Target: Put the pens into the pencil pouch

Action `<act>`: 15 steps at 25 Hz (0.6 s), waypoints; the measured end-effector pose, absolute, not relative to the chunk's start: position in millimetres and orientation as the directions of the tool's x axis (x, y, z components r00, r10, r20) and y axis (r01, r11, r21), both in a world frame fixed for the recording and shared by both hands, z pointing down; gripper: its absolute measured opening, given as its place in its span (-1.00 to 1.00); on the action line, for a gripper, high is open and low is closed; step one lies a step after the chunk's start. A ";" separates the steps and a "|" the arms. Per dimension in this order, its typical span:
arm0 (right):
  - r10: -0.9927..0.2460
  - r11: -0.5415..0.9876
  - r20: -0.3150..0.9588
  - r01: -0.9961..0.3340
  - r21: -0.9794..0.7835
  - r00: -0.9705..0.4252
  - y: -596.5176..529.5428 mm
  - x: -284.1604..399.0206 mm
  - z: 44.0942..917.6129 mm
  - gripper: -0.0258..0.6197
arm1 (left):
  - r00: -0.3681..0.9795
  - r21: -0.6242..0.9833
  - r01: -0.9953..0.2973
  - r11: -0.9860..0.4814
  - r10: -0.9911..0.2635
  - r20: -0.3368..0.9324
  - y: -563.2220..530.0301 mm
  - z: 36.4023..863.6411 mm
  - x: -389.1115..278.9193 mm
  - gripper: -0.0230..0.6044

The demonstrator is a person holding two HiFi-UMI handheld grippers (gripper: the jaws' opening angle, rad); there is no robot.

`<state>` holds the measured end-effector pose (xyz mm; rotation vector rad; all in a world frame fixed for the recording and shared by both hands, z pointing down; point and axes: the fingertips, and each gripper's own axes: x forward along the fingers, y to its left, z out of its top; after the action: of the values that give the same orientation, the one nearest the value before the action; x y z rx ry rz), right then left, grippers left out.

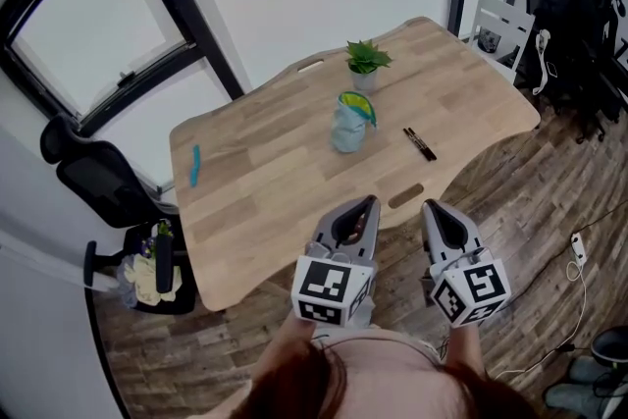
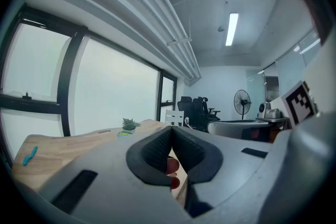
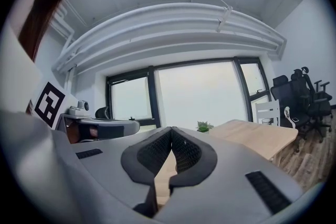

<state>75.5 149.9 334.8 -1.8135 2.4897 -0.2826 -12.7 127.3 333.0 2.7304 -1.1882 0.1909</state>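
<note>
Closest to me is the person, standing at the near side of the wooden table (image 1: 265, 182) with a tool in each hand. The left gripper (image 1: 367, 204) is shut tight. In the left gripper view its two dark pads (image 2: 157, 150) press together at the tips, and there is nothing between them. The right gripper (image 1: 431, 209) is just beside it, at 3 o'clock. It is shut tight too, and in the right gripper view its pads (image 3: 157, 152) meet with nothing between them. Both tools point across the table, toward 12 o'clock.

A bit farther on, two black pens (image 1: 419, 143) lie side by side on the table. They are at about 1 o'clock from the tools. They are not in the pouch.

The pencil pouch (image 1: 351, 123) stands up on the table near the middle. It is light blue with a green and yellow rim, and its mouth is open. The pens are near it, at its 4 o'clock, but not touching it.

Way over at the pouch's 9 o'clock, near the left edge, lies a small blue-green stick (image 1: 195, 166). I cannot tell what it is.

Past the pouch, at its 12 o'clock, is a little green plant (image 1: 367, 61) in a pot.

Farthest away are the big windows (image 1: 93, 25) and a white chair (image 1: 502, 26) at the table's far end.
</note>
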 end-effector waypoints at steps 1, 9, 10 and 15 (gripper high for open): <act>-0.948 0.295 0.071 -0.941 -0.167 -0.310 142.9 74.5 334.9 -0.92 | 0.679 0.097 -0.732 -0.674 -0.712 0.179 120.4 333.3 -13.3 -0.92; -0.951 0.281 0.090 -0.950 -0.136 -0.294 91.5 68.4 337.5 -0.92 | 0.691 0.105 -0.721 -0.685 -0.699 0.185 68.6 339.6 -21.2 -0.92; -0.952 0.279 0.093 -0.951 -0.132 -0.292 86.4 67.7 337.5 -0.92 | 0.693 0.108 -0.720 -0.686 -0.697 0.185 63.1 339.8 -22.4 -0.92; -0.957 0.264 0.097 -0.958 -0.117 -0.275 63.9 65.3 336.4 -0.92 | 0.704 0.117 -0.708 -0.696 -0.687 0.180 38.7 340.3 -26.6 -0.92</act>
<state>65.3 63.9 336.4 -1.8952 2.5021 -0.2397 -26.6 38.7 340.3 2.7338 -1.1295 0.1827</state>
